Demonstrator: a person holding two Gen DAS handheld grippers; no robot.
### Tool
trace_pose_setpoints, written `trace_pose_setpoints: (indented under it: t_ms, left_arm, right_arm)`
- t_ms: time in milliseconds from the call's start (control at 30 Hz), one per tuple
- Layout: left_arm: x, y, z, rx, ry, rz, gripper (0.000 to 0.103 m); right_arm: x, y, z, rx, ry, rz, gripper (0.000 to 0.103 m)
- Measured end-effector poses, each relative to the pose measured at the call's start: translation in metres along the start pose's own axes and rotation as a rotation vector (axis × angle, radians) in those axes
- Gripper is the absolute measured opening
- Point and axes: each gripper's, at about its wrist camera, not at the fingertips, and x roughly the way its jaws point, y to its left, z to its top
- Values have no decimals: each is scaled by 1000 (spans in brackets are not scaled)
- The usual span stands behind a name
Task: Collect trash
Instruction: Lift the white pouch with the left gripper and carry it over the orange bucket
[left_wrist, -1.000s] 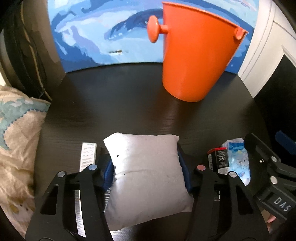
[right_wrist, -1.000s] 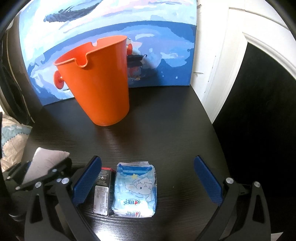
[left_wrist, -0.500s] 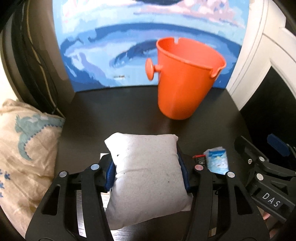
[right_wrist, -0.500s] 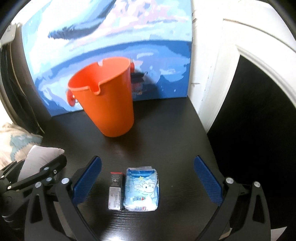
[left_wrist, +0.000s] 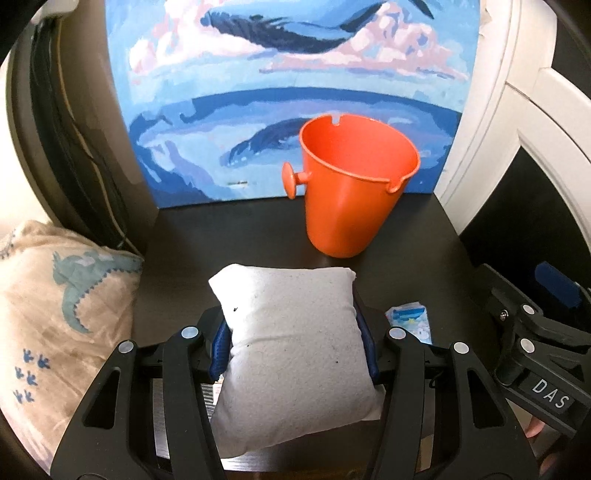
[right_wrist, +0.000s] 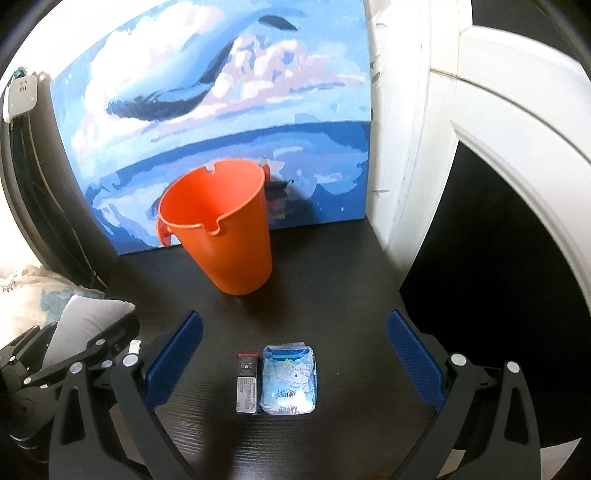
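The table (right_wrist: 332, 295) is dark, almost black, with a fine wood grain. A big painting (right_wrist: 221, 110) of a blue whale, pink clouds and sea leans at the back of it. An orange bucket (right_wrist: 229, 236) stands upright on the table, just in front of the painting, with its open top showing.

The left gripper (left_wrist: 295, 347) is clamped on a small white pillow (left_wrist: 291, 354). Its 2 blue pads press into the pillow's sides, and the pillow is up off the table, in front of the bucket.

The right gripper (right_wrist: 291, 354) has its 2 blue pads wide apart, with nothing touching them. Below and between them, 2 things lie flat on the table side by side: a blue and white tissue pack (right_wrist: 290, 380) with a cartoon on it, and a thin black and red box (right_wrist: 246, 384) just to its left.

To the left of the table is a cream blanket (left_wrist: 55, 314) with a teal dinosaur on it. Black cables (left_wrist: 74, 147) hang behind it. To the right is a white door frame (right_wrist: 424, 147), and past it the room is dark.
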Motion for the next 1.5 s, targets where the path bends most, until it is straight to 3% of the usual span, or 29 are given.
trace_pose_setpoints:
  t_ms: [233, 667, 1033, 1500]
  left_arm:
    - [-16, -1, 13, 3, -14, 3, 54]
    - [-47, -13, 53, 48, -110, 21, 54]
    - [-53, -29, 75, 79, -155, -10, 55]
    - [-49, -39, 102, 105, -206, -8, 55]
  right_arm:
    - [-20, -1, 19, 22, -55, 10, 99]
    - [-51, -3, 49, 39, -153, 8, 99]
    - [-67, -3, 90, 35, -246, -18, 99]
    - [-60, -7, 114, 41, -268, -48, 99]
